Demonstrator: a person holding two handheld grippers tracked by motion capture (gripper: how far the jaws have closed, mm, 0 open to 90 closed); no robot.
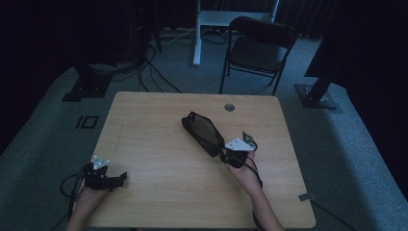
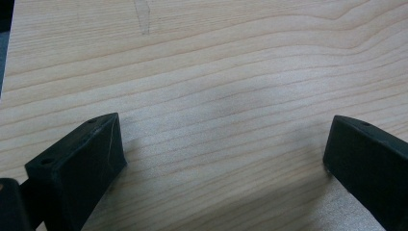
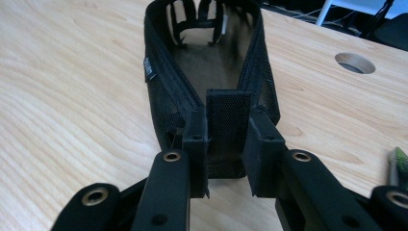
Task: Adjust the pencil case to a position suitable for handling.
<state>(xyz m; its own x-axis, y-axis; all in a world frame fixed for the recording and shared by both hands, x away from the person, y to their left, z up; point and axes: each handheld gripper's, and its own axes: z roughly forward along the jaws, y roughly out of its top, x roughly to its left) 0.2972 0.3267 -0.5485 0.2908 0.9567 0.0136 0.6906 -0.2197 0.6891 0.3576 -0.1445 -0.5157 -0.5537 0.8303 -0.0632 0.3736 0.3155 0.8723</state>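
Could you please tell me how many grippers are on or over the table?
2: the left gripper rests open near the table's near left corner; the right gripper grips the black pouch's end tab.

My high view looks down over the whole surface; both claw cameras skim that same wood, close up.

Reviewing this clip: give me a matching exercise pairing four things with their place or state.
1. left gripper
2. right gripper
3. black mesh pouch
4. round hole

a. unzipped, lying open mid-table
b. in the tabletop near the far edge
c. open over bare wood
d. shut on the pouch's end tab

Pairs: 1-c, 2-d, 3-a, 4-b
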